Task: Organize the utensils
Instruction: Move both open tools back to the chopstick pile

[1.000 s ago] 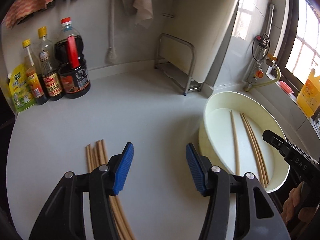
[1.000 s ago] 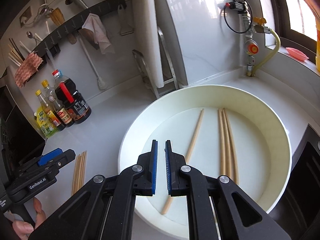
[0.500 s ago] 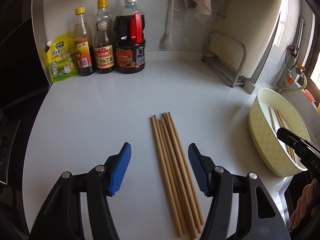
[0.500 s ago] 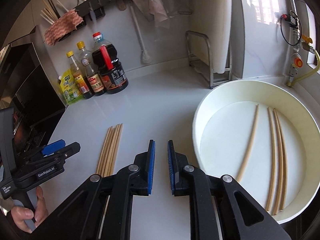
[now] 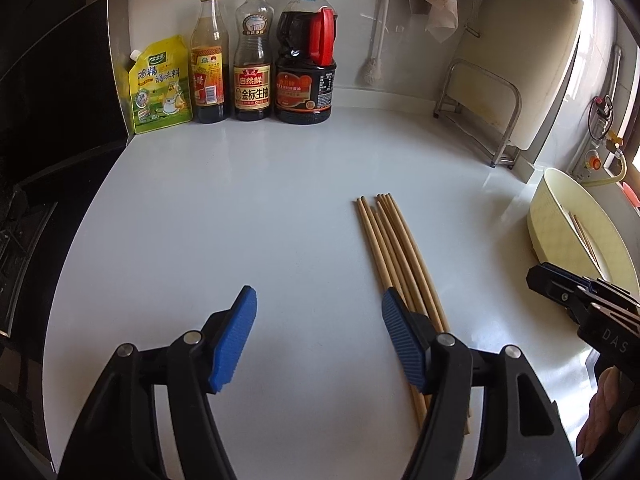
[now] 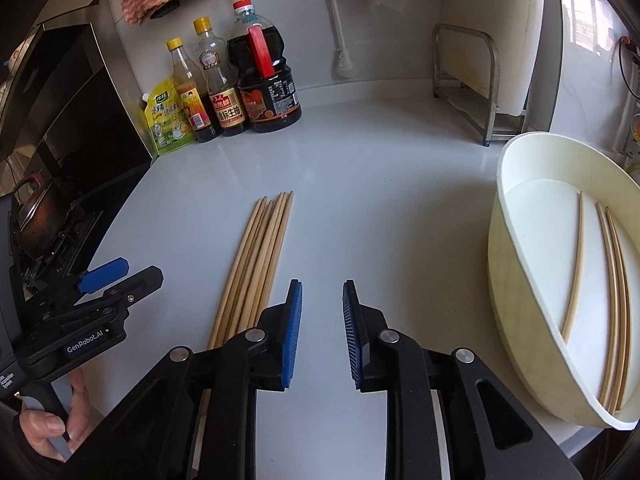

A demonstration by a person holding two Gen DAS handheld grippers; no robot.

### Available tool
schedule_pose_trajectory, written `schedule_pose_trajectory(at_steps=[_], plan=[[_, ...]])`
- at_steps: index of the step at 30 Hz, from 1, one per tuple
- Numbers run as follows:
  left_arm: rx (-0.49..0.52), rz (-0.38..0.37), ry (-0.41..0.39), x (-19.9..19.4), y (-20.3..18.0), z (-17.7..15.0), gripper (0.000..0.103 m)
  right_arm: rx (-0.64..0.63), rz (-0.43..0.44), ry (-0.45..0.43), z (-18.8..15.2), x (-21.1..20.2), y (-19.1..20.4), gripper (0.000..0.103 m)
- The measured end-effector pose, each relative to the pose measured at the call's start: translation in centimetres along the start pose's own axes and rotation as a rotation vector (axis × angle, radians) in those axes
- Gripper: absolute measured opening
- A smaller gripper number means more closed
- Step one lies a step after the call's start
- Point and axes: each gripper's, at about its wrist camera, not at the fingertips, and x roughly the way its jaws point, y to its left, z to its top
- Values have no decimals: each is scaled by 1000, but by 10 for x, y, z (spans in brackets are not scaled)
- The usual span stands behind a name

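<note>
Left wrist view: my left tongs stand wide and their jaws are opening, with nothing between the pads, only bare table. The bundle of chopsticks lies flat on the table just outside the right-hand pad; that finger covers the near part of the sticks. Their far tips reach ahead of the tongs, toward the sauce bottles at the back wall.

Right wrist view: right tongs stand narrow, jaws opening, nothing between them. The same bundle lies left of these tongs, its near end running under the left finger; it is not between the pads. The cream basin sits to their right, near but apart, with three loose chopsticks lying on its floor.

Progress, as I judge it: partway. A neat group of sticks is laid parallel on the table, which I take for the sorted pile; three remain in the basin. I cannot tell whether the pile is the goal or the source, since the task only says to organize. If the pile is the goal, what's left is fetching the three from the basin and squaring the ends.

The bundle sits between my two tongs, close to each, gripped by neither. The left tongs show in the right view at lower left, with a hand on the handle.
</note>
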Motion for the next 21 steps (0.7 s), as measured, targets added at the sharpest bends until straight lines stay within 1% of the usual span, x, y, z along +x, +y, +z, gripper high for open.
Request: schedule_pose_trajectory(at_steps=[5,8,12,15,21], plan=[[-5,-10,36,13,10,-6,68,-17,47,58,-7,20,12,20],[-7,-6,44,17,16,-6,68,-37,39,80,-8,31,18,24],[-29,-9,38,20,22,-5,78,-45,36,102,-7,42,22,28],[-27,-6,42,23,23,-5,78,-52,33,109,-4,47,24,32],[-25,5,38,24,25,-2,80,-106,-1,106,-4,54,36,32]])
